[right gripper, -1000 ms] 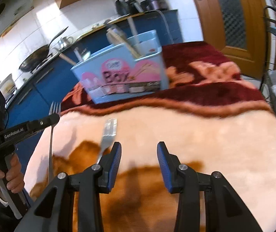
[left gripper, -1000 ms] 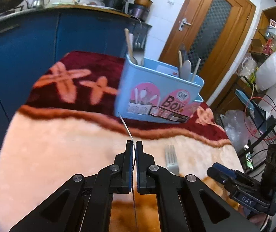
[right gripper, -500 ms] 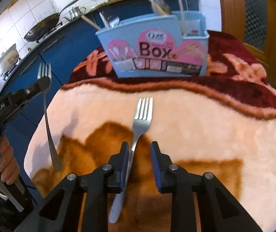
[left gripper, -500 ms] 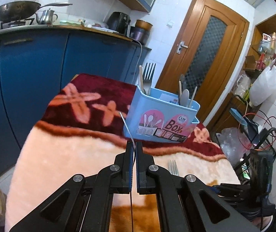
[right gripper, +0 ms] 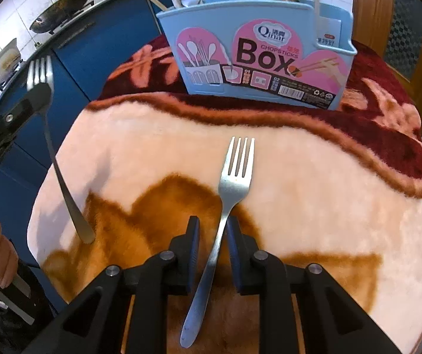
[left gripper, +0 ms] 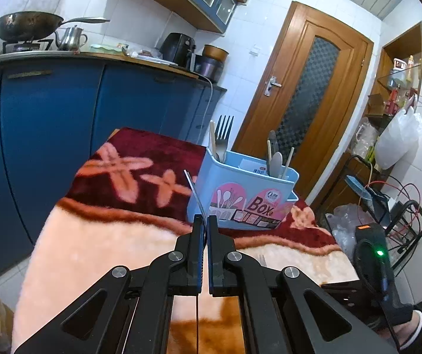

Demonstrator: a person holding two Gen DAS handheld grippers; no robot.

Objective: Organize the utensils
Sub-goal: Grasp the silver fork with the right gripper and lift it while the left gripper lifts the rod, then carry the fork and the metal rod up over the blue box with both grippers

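Note:
A light-blue utensil box stands at the back of the blanket-covered table, with a fork, spoons and chopsticks upright in it. A steel fork lies flat on the blanket, tines toward the box. My right gripper straddles its neck and its jaws are closing. The handle lies against the right pad, and a gap shows at the left pad. My left gripper is shut on a second fork, seen edge-on. In the right wrist view that gripper holds the fork near its tines, handle hanging down.
Blue kitchen cabinets run behind and left of the table, with a wok and a kettle on the counter. A wooden door is behind the box. A wire rack with bags and cables stands to the right.
My right gripper has come in over the lying fork and tilted down, its jaws narrowing around the neck. My left gripper has risen and tilted up with its fork.

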